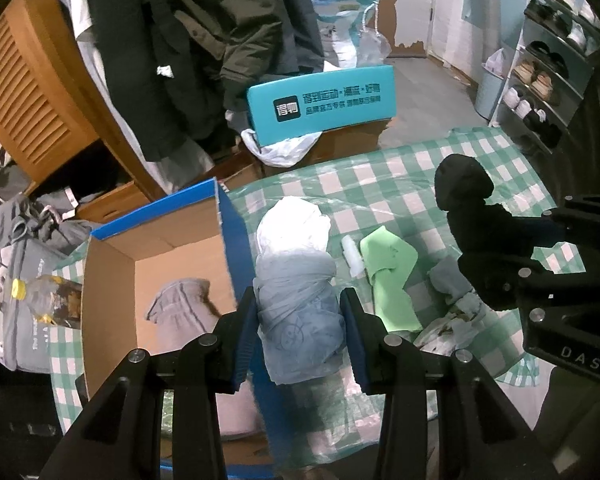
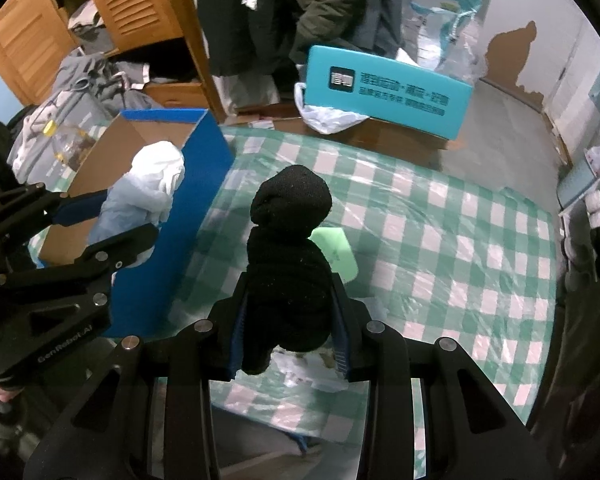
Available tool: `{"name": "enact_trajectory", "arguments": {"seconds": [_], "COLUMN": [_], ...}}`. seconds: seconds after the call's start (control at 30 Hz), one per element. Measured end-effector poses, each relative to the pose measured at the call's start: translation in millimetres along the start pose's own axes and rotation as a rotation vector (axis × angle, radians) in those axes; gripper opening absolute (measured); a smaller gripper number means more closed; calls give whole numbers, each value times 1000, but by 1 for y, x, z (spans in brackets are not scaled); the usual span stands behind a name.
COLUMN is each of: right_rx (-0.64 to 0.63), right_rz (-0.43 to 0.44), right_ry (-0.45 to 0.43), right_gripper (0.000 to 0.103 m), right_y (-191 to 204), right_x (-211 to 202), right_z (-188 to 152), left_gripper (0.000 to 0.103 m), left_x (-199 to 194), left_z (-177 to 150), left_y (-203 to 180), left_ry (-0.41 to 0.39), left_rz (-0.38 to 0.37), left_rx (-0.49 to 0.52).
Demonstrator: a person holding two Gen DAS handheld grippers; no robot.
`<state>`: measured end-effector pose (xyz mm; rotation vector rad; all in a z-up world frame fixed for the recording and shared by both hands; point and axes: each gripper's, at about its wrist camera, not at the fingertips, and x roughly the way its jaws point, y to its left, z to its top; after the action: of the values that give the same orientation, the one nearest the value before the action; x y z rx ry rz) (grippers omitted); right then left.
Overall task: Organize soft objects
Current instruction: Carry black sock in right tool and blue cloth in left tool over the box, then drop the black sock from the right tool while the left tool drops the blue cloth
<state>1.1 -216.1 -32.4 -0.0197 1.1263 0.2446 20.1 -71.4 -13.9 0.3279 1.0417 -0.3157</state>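
Green-and-white checked cloth (image 1: pixel 384 168) under clear plastic covers the counter we work over, filling the lower centre and right of both frames. At far left in the left wrist view we see a slatted wooden cabinet (image 1: pixel 28 108), then dark coats (image 1: pixel 204 52) hanging at upper centre, a turquoise box (image 1: pixel 324 102) with printed lettering behind the counter, and a shoe rack (image 1: pixel 548 60) at the right edge.

An open cardboard box (image 1: pixel 112 280) with a blue outer wall stands at the counter's left end; a grey garment (image 1: pixel 184 308) lies inside it. Our left claw (image 1: pixel 298 336) is clamped on a rolled bundle (image 1: pixel 296 280), pale blue-grey below and white at its far end, held just beside the box's blue wall. To its right a light green cloth (image 1: pixel 388 276) lies flat on the counter. Further right, our right claw (image 2: pixel 290 320) is clamped on a black knitted bundle (image 2: pixel 288 256), soft and lumpy with a rounded top, raised above the checks.

Only the left wrist view shows the box's inside and the shoe rack; the right wrist view alone shows the green cloth partly hidden behind the black bundle.
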Motion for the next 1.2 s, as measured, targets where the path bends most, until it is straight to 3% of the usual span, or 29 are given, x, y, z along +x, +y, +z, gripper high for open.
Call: {"name": "enact_trajectory", "arguments": {"seconds": [1.2], "right_rx": [-185], "right_rz": [106], "right_ry": [60], "right_gripper": [34], "right_y": [131], "right_x": [48], "right_z": [43], "left_gripper": [41], "left_x": [3], "left_z": [-61], "left_y": [125], "left_ry": [39], "left_rz": [105], "left_rx": [-188]}}
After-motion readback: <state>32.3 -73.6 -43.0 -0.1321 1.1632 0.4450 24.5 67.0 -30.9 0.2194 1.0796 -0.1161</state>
